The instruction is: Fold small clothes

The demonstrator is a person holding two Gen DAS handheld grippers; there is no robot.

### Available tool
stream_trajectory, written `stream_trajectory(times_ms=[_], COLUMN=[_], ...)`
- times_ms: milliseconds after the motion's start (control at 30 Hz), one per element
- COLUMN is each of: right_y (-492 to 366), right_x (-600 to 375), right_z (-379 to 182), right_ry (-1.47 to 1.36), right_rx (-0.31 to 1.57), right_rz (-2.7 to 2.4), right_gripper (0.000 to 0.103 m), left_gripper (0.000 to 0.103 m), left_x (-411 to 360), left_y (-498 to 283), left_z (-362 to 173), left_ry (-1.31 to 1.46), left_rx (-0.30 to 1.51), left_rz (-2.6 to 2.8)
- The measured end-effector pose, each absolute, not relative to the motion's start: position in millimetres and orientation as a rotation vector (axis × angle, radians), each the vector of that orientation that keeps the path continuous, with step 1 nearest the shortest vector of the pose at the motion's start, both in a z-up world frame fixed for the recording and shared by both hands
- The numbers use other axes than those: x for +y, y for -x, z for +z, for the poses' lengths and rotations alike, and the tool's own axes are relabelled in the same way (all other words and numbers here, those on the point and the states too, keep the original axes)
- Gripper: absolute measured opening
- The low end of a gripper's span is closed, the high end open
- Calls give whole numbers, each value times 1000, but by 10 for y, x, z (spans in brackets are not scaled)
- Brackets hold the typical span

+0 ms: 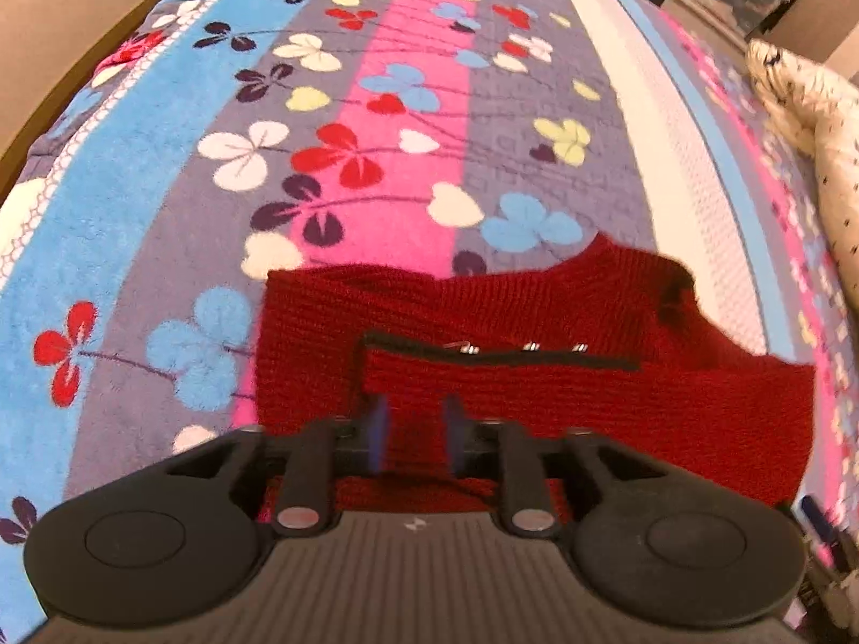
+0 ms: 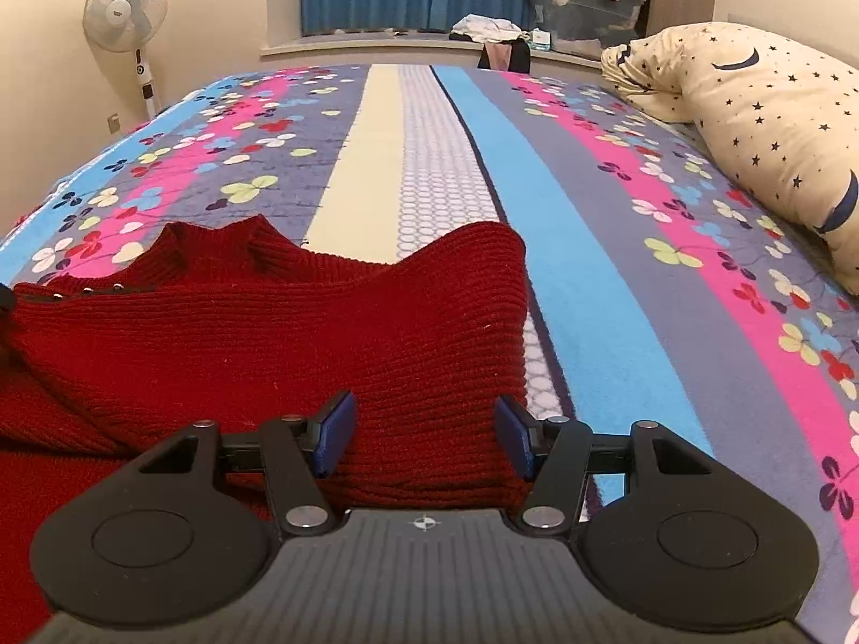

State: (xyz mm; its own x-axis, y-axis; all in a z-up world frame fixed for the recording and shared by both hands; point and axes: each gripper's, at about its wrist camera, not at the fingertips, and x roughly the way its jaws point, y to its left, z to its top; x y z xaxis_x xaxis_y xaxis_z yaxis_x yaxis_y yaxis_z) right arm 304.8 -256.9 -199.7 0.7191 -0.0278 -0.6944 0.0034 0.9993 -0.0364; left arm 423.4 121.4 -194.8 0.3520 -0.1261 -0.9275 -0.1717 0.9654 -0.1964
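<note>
A dark red knitted sweater [image 1: 537, 333] lies on a flowered striped blanket [image 1: 376, 134], partly folded, with a black-edged placket and small metal snaps [image 1: 529, 347]. It also shows in the right wrist view [image 2: 241, 333], its collar at the far left. My left gripper [image 1: 416, 432] hovers low over the sweater's near part, blue pads a little apart, holding nothing. My right gripper [image 2: 424, 429] is wide open over the sweater's right edge, empty.
A cream pillow with stars and moons [image 2: 762, 123] lies at the blanket's [image 2: 590, 247] right side. A standing fan [image 2: 126, 5] is at the far left wall. A window sill with clothes and a plastic box [image 2: 585, 0] lies beyond the bed.
</note>
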Motion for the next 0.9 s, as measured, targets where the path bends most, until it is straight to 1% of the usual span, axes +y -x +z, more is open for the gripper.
stream_trajectory(times_ms=[33,67,100,133,167,200,233,267,333,500,600,633,667,767,800,833,867,900], right_y=[-3054,-3059,-3061,-3060,-3059,-3054,-3048,-3038,-3017,-2979,-3045,-3108,-3169,-3392,-3465,-3552,-3633,-3720], right_x=[-2581,-2596,-2617,-2637,-2659,-2679,-2692,-2700,-2719,-2799,-2781,-2751,-2738,-2776,-2797,-2810,-2810,-2793], right_z=[-1997,-1998,-2000,-2003,-2007,-2013,-2018,-2021,-2021,-1911,-1875,-1893,-1910,-1963,-1982,-2016,-2067,-2146], right_ry=[33,28,17,3,-11,-24,-32,-35,-29,-46,-31,-14,-10,-52,-71,-77,-73,-48], right_rx=[768,767,769,771,774,776,776,774,770,689,627,625,624,634,637,648,669,701], right_rz=[-25,-35,-42,-46,-51,-57,-61,-66,-75,-100,-103,-109,-111,-144,-148,-145,-132,-117], right_gripper=[60,60,60,60,60,60,60,60,60,60,57,46,30,16,16,16,15,14], left_gripper=[53,62,68,76,77,73,46,28,22,22,22,22,22,23,25,31,41,48], left_x=[1194,1180,1151,1115,1085,1057,1036,1023,1039,1112,1186,1236,1291,1432,1444,1442,1412,1372], left_y=[-4228,-4220,-4224,-4230,-4231,-4234,-4228,-4217,-4178,-3932,-3819,-3799,-3788,-3788,-3822,-3836,-3839,-3841], left_z=[-1978,-2015,-2059,-2112,-2151,-2189,-2206,-2192,-2064,-1600,-1576,-1633,-1704,-1984,-2105,-2191,-2227,-2236], left_ry=[276,276,269,252,239,227,214,199,228,278,269,267,268,262,251,227,198,163], left_rx=[1222,1232,1249,1266,1271,1271,1264,1245,1196,1096,1078,1085,1099,1157,1181,1184,1165,1146], left_rz=[20,11,6,15,27,37,61,88,84,30,40,61,82,130,120,106,111,119])
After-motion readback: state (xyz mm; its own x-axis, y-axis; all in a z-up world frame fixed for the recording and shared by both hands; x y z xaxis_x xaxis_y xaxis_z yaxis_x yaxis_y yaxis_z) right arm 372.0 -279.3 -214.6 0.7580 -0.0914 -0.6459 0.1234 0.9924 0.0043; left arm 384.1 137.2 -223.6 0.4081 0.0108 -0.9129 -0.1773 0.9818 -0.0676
